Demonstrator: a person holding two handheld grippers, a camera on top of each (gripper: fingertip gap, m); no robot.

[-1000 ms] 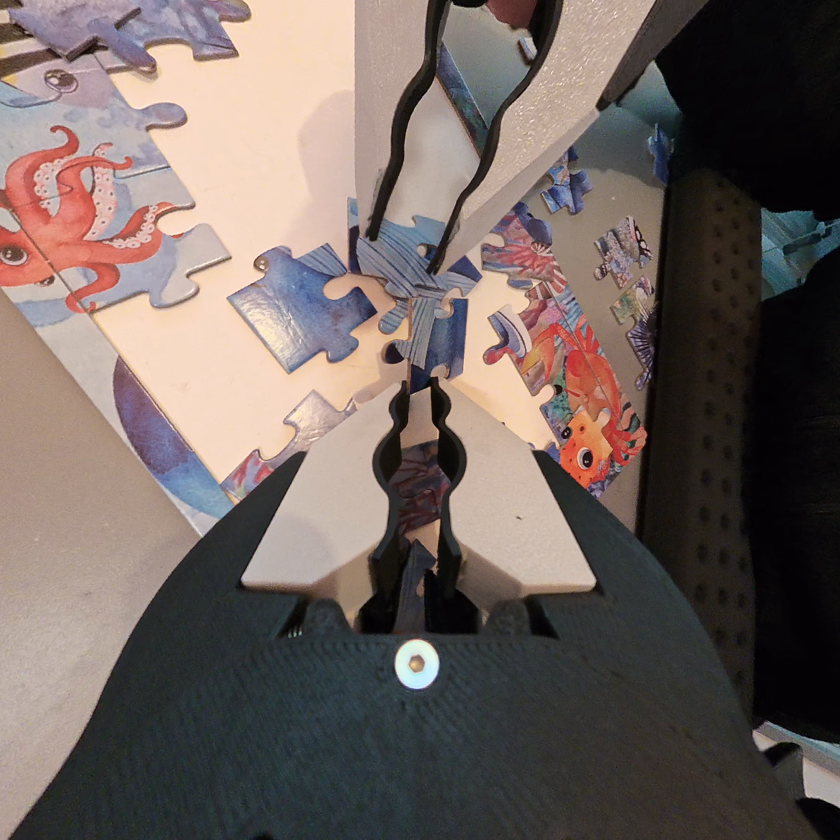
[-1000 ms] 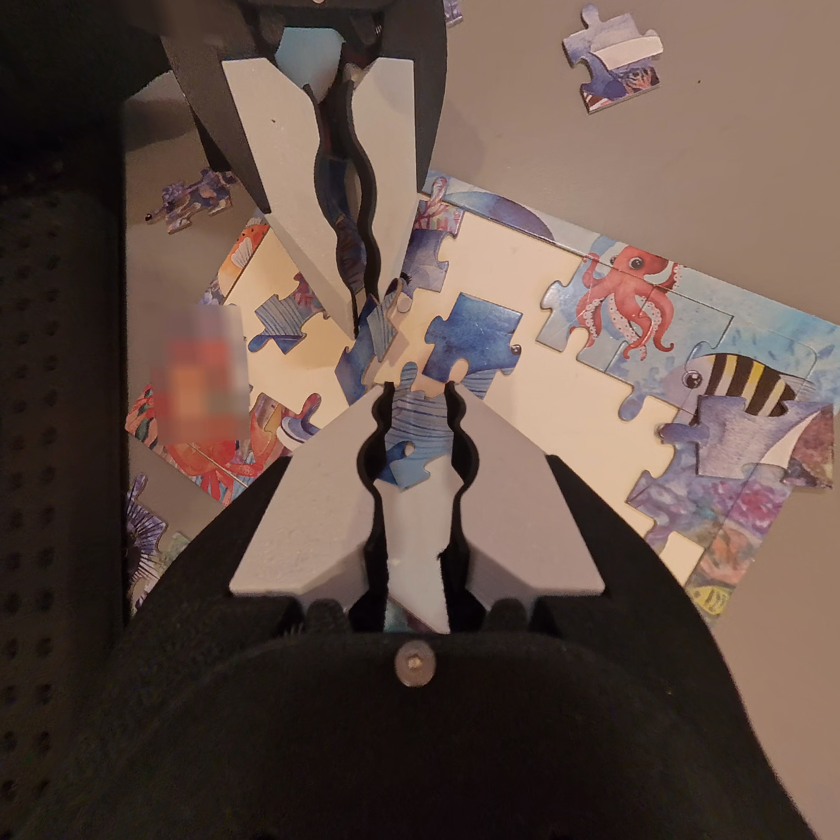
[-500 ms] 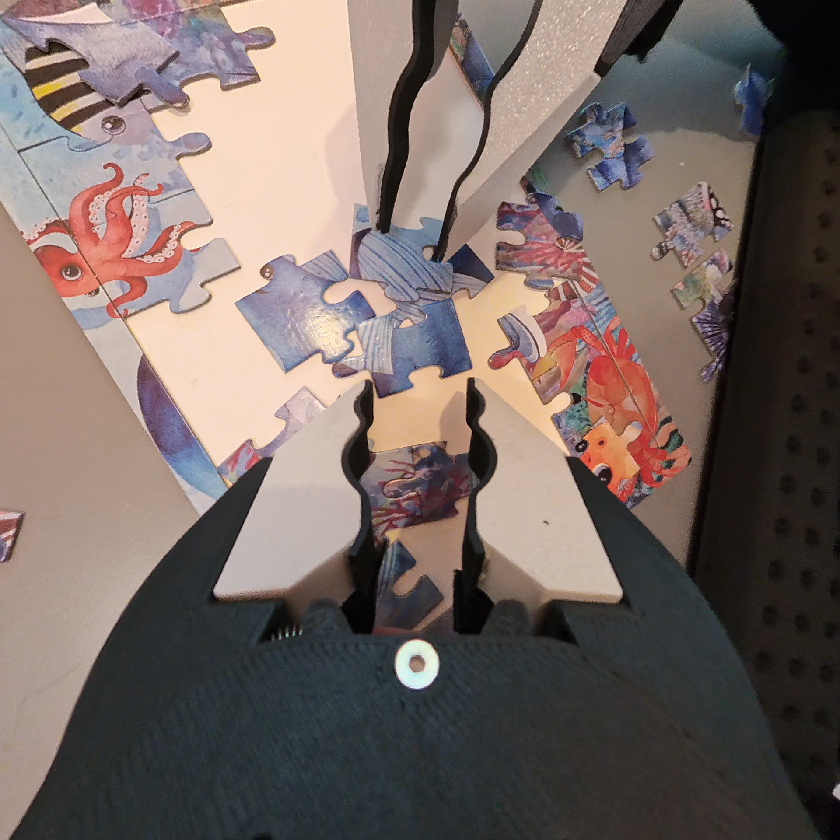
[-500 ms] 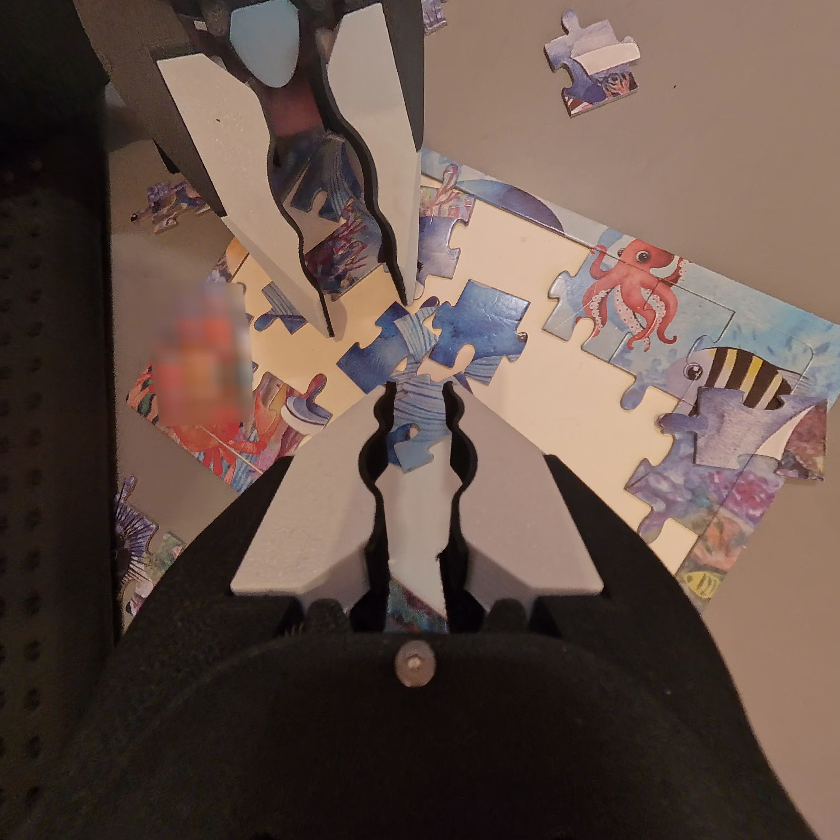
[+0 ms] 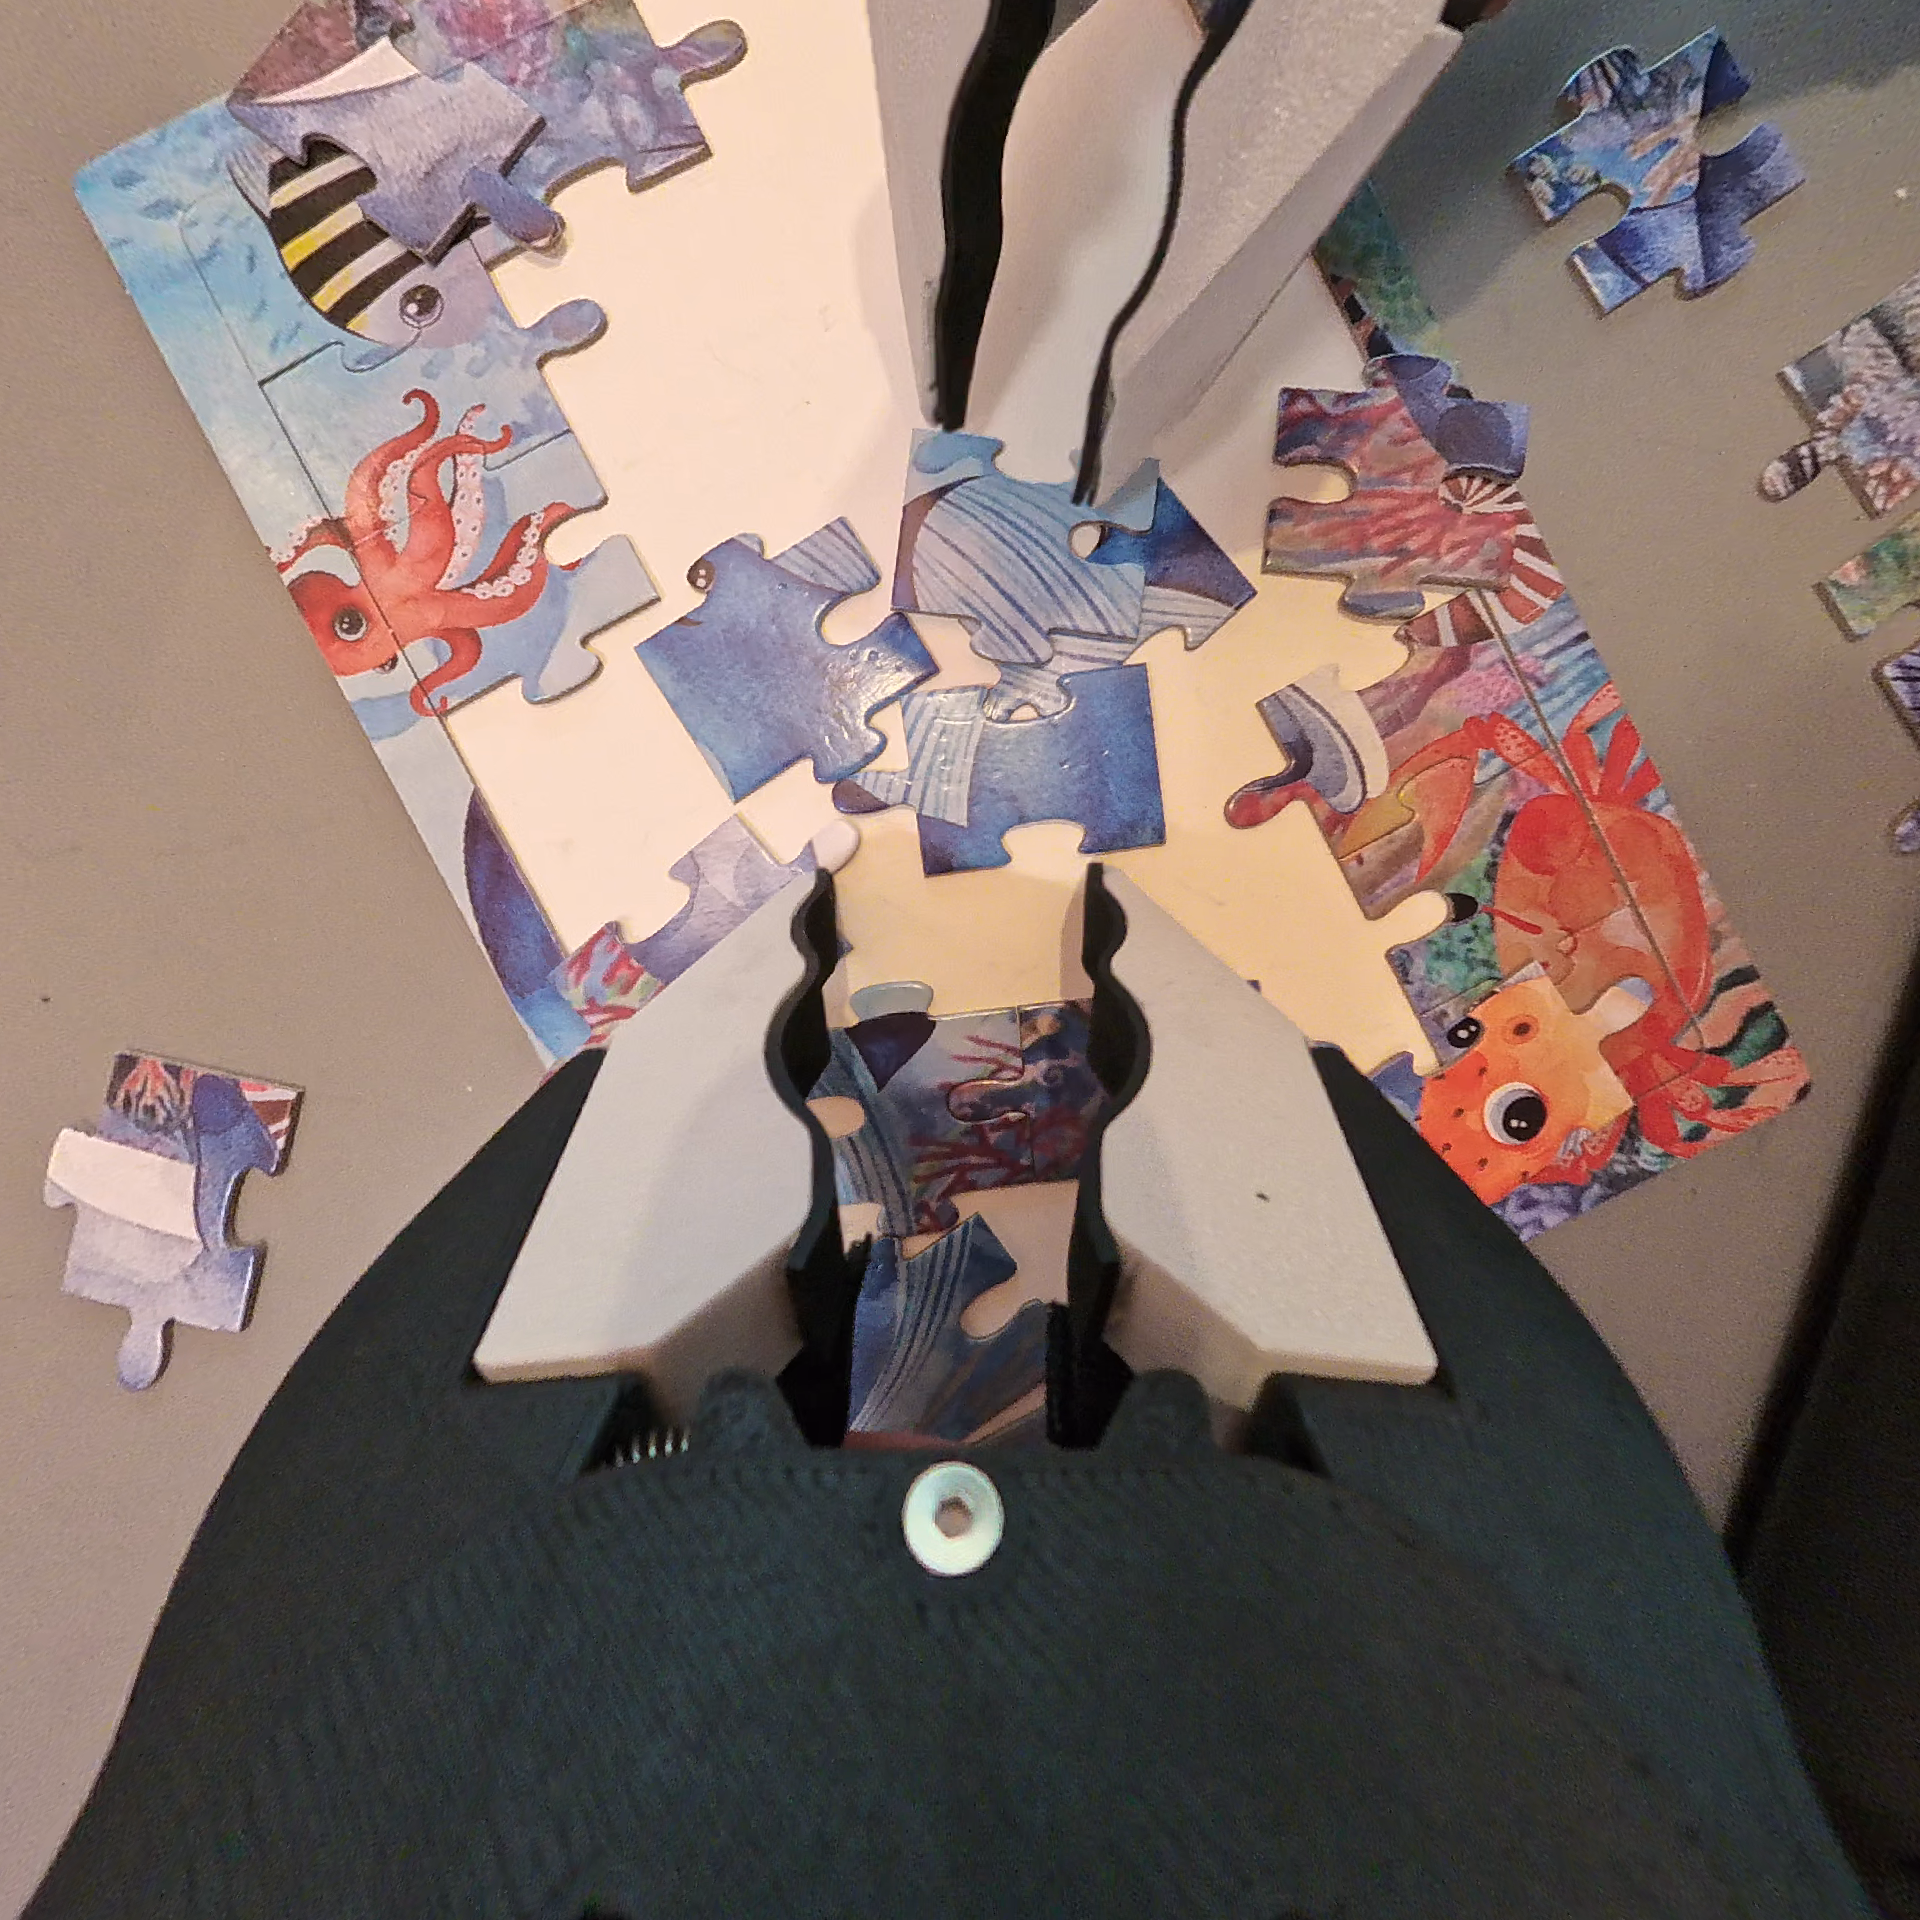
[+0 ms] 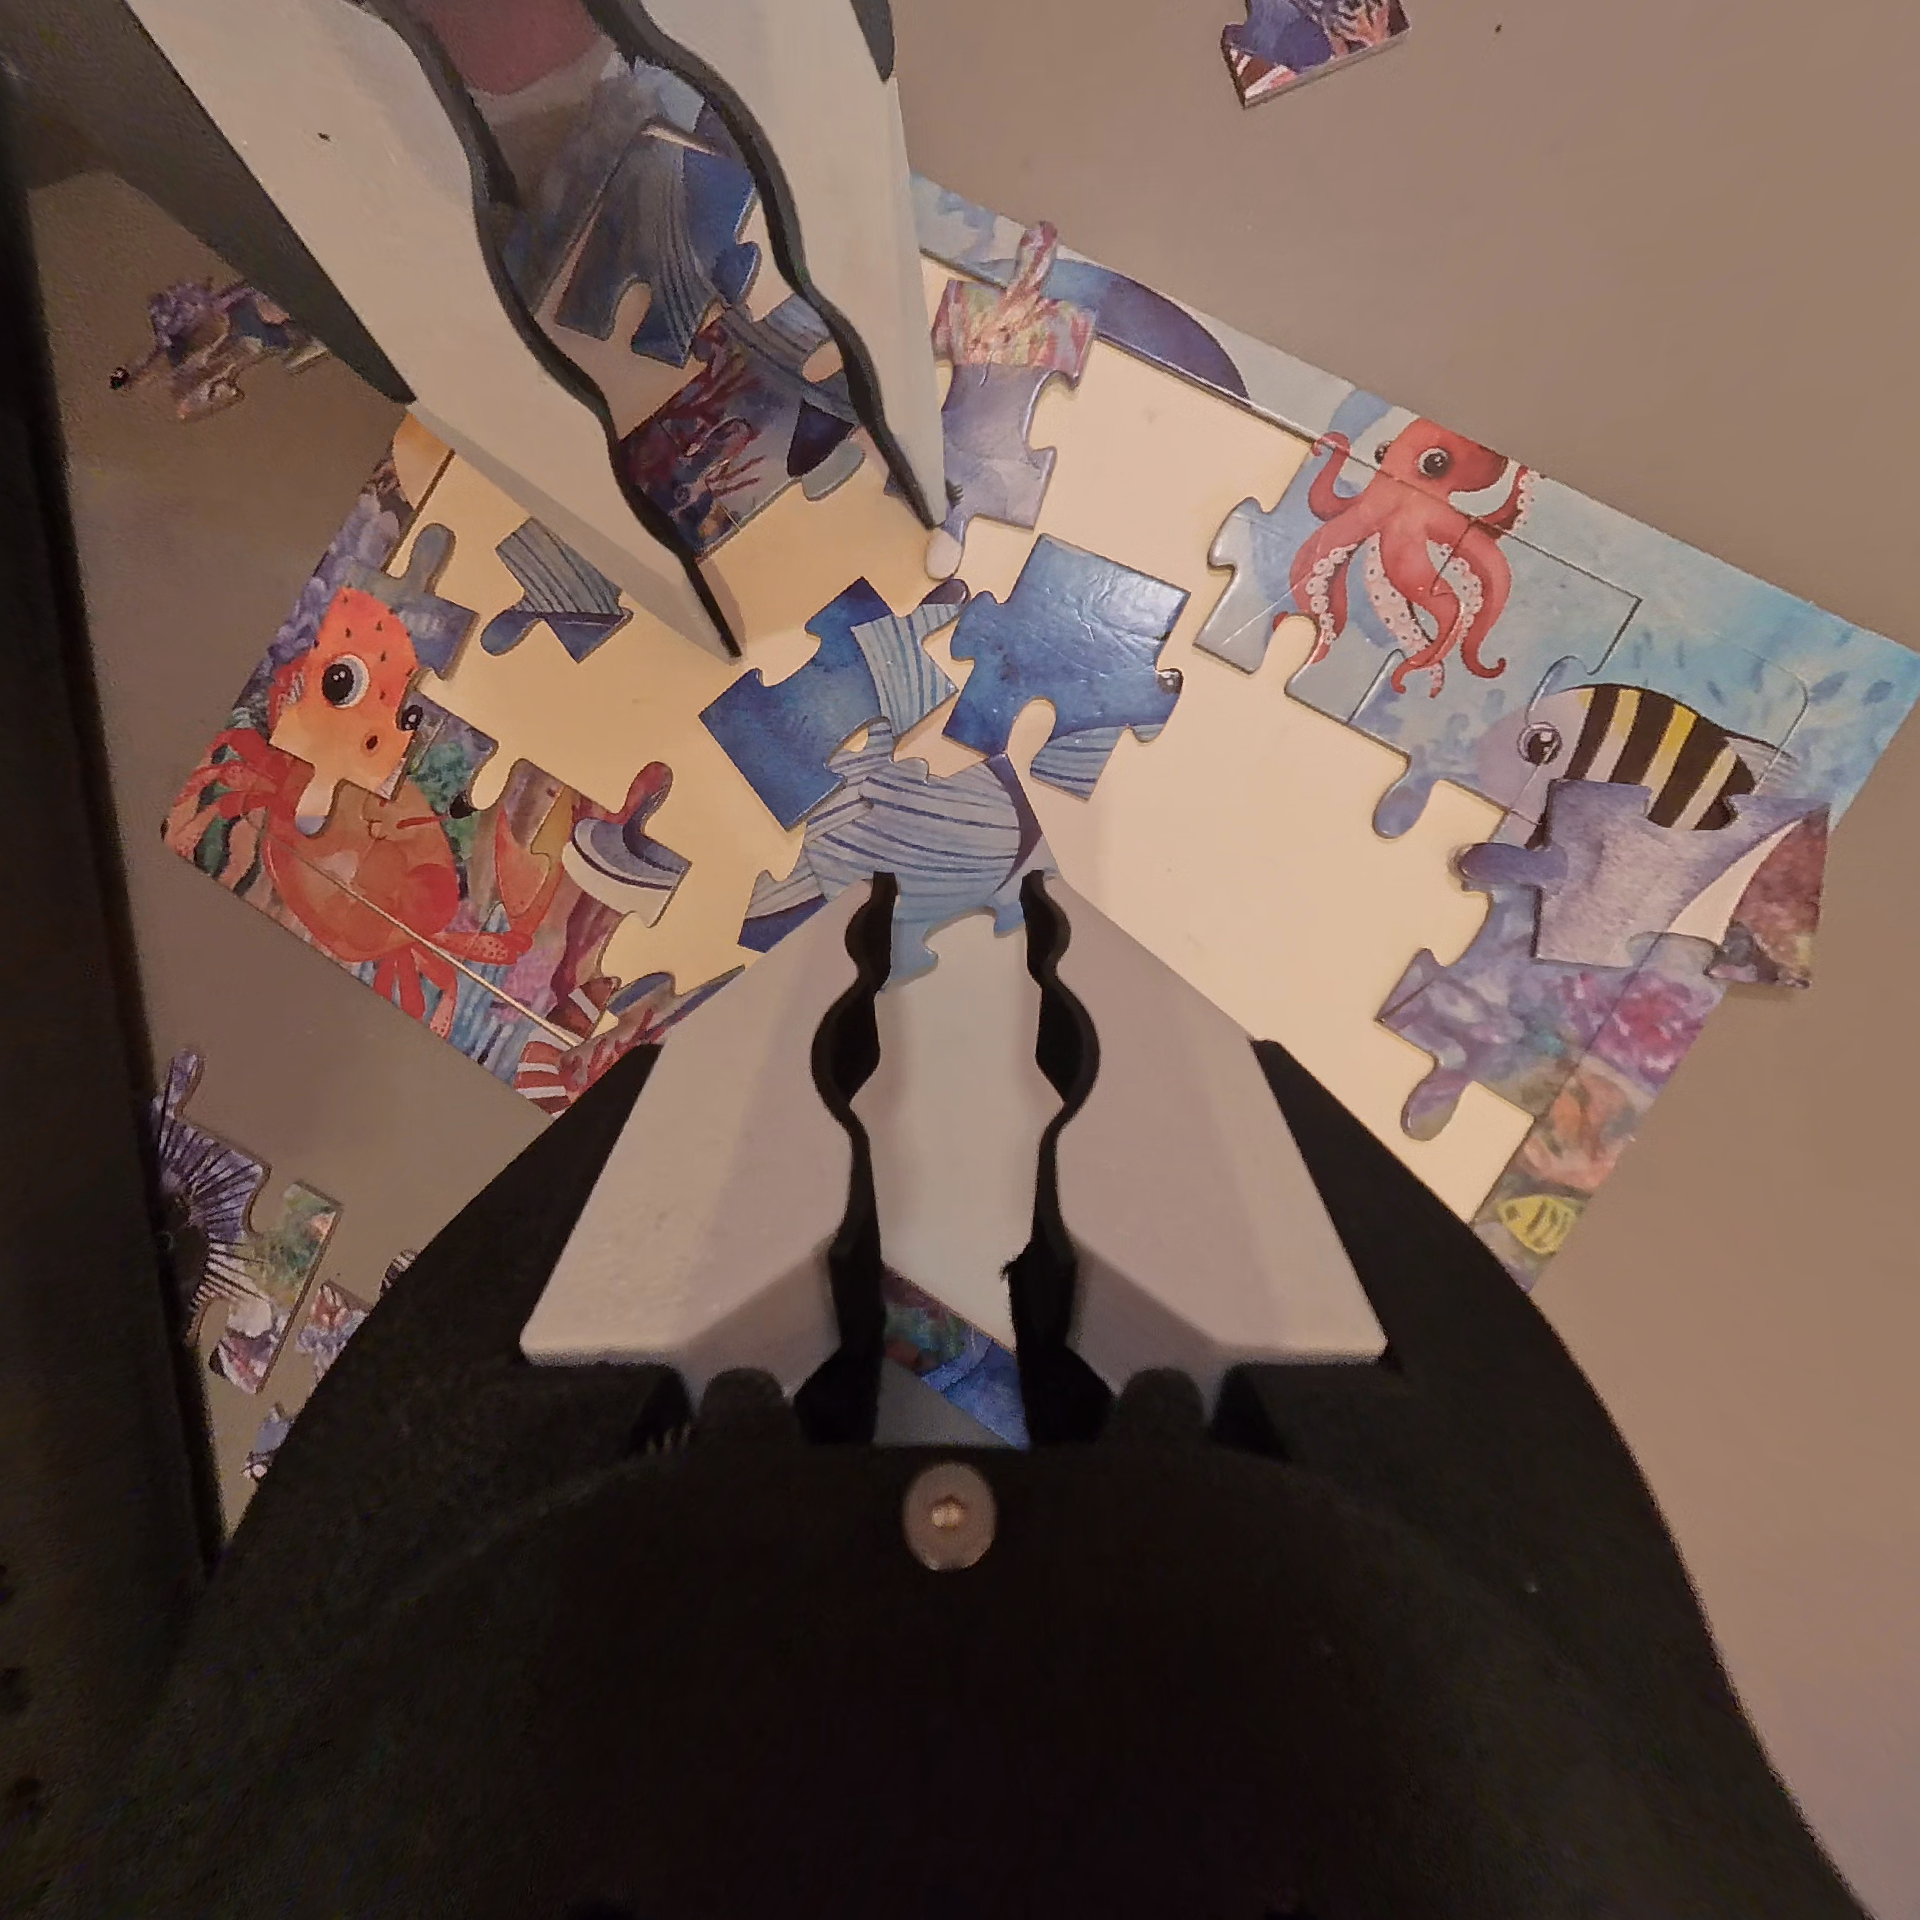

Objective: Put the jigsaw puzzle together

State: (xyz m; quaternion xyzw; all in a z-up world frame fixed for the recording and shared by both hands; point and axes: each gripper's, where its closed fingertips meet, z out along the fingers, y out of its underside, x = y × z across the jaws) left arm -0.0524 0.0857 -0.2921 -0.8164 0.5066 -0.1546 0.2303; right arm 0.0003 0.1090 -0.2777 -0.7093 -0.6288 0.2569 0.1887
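The puzzle board (image 5: 727, 312) lies on a grey table, with octopus (image 5: 416, 561), striped fish and crab (image 5: 1579, 862) parts assembled. Three blue pieces lie loose at its middle: a dark blue one (image 5: 769, 665), a striped one (image 5: 997, 561) and a blue one (image 5: 1039, 774) that overlaps the striped one's edge. My left gripper (image 5: 961, 883) is open and empty, just short of the blue piece. My right gripper (image 6: 958, 883) is open with a narrow gap, its tips at the striped piece (image 6: 914, 831). The left gripper (image 6: 831, 582) also shows in the right wrist view.
Loose pieces lie on the table around the board: one at the left (image 5: 166, 1216), one at the upper right (image 5: 1662, 177), more at the right edge (image 5: 1860, 416). A lifted piece (image 5: 416, 135) lies over the striped fish. A dark perforated block (image 6: 62, 935) borders the table.
My left gripper held the blue piece on edge, let it go, opened and drew back upward. The blue piece now lies flat by the striped one. The right gripper stayed at the striped piece.
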